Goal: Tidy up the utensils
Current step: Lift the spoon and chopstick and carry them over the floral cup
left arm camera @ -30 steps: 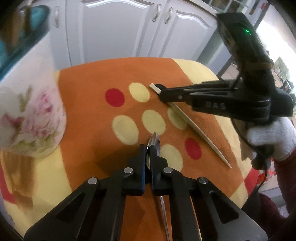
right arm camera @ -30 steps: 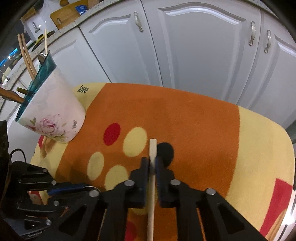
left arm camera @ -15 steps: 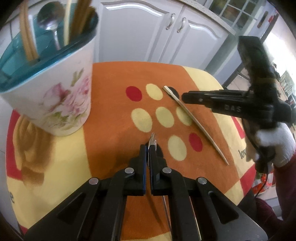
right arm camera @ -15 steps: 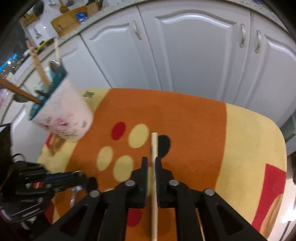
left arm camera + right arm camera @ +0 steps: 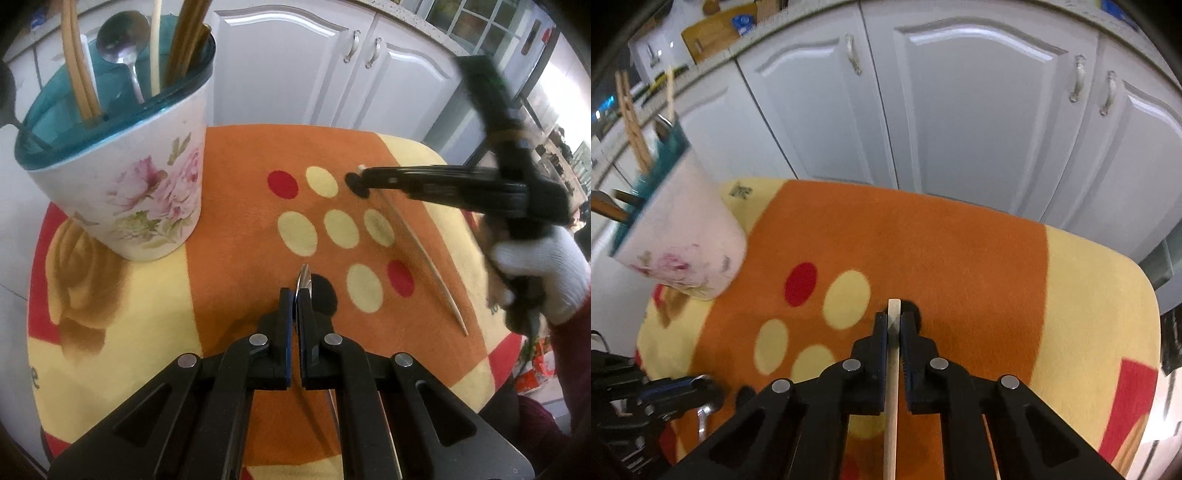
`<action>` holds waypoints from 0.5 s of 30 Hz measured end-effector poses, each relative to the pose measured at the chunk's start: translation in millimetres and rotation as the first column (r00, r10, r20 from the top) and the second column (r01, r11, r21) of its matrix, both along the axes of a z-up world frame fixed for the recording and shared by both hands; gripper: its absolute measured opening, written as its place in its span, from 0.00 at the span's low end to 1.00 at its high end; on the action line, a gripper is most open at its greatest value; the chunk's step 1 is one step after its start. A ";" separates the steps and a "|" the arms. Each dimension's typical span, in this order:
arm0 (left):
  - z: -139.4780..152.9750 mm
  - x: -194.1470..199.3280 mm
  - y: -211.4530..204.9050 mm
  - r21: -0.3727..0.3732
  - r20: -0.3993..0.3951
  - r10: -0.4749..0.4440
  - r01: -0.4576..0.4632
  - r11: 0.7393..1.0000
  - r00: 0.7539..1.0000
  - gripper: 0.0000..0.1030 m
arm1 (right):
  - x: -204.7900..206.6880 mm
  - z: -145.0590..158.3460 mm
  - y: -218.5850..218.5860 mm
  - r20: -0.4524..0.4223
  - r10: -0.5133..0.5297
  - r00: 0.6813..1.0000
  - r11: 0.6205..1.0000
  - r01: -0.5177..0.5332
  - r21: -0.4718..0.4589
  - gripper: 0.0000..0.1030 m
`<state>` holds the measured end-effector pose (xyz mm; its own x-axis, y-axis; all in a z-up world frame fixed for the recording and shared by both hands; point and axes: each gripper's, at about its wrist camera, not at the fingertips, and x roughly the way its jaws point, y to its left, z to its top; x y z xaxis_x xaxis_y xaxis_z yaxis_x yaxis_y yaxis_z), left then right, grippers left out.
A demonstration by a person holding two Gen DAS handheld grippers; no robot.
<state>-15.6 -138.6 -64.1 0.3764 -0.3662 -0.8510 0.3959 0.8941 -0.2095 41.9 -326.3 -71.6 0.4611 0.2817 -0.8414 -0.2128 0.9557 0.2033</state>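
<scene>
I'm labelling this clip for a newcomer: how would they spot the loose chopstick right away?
Start at the orange and yellow spotted cloth, with the floral utensil holder at its left. Across the dots, the right gripper pinches a pale wooden chopstick by its blunt end. It alone lies slanted outside the holder, unlike the metal spoon in the left gripper.

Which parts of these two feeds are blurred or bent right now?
Left wrist view: the spoon and floral holder are sharp; the top of the right gripper is smeared; cabinet doors bow from the fisheye. Right wrist view: the chopstick is crisp; the holder and cloth dots are smeared.
</scene>
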 end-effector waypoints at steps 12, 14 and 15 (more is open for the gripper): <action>42.9 -24.0 14.0 -0.041 0.094 0.010 -0.006 0.999 0.996 0.01 | -67.7 87.6 -13.2 0.187 0.013 0.982 0.984 -0.045 0.170 0.06; 49.8 -26.3 15.4 -0.048 0.109 0.013 -0.008 0.999 0.994 0.01 | -72.6 96.9 -6.3 0.210 0.018 0.977 0.983 -0.056 0.172 0.06; 53.1 -24.9 15.3 -0.051 0.114 0.015 -0.010 0.999 0.993 0.01 | -74.7 101.4 -4.5 0.221 0.022 0.975 0.983 -0.061 0.172 0.06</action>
<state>-40.5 -123.3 -11.0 0.4748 -0.4022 -0.7828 0.4086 0.8885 -0.2087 -32.8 -330.8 29.8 0.6117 0.4401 -0.6574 -0.3096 0.8979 0.3130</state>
